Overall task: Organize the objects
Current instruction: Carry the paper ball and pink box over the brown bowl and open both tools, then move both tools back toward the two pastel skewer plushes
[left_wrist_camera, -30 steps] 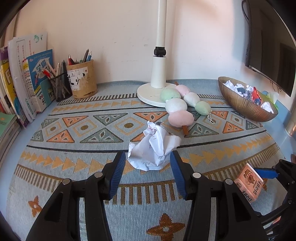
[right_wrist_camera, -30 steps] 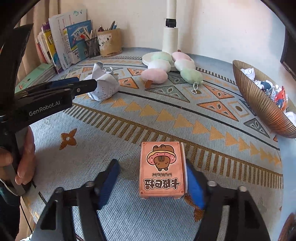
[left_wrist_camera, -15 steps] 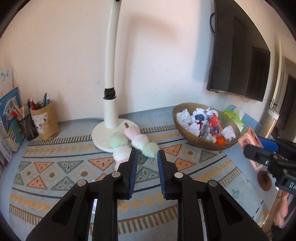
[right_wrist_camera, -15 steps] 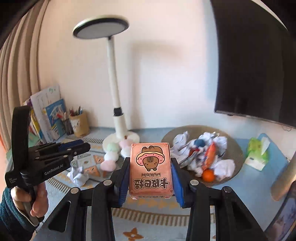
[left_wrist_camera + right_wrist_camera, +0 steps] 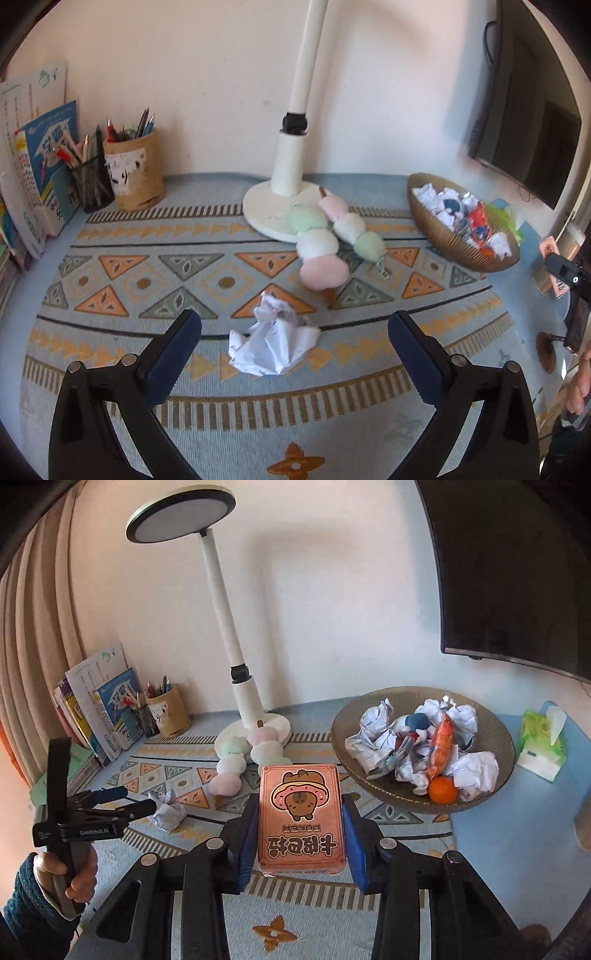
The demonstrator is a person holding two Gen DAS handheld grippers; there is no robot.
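Note:
My left gripper [image 5: 293, 334] is open, its jaws wide on either side of a crumpled white paper ball [image 5: 271, 341] lying on the patterned mat [image 5: 147, 266]. The ball also shows in the right wrist view [image 5: 167, 809], just past the left gripper [image 5: 138, 801]. My right gripper [image 5: 301, 821] is shut on a pink card box [image 5: 301, 819] with a cartoon bear, held up in the air before the bronze bowl [image 5: 421, 801]. The bowl [image 5: 432, 225] holds several paper balls and wrappers.
A white desk lamp [image 5: 291, 162] stands at the back centre, with two plush dango skewers [image 5: 325, 243] lying against its base. Pen holders [image 5: 133, 170] and books [image 5: 33, 155] stand at the back left. A green tissue pack [image 5: 541, 746] lies right of the bowl. A TV hangs at the right.
My left gripper has dropped back down to the mat and opened wide around the paper ball. My right gripper still holds the card box aloft, now lower toward the bowl.

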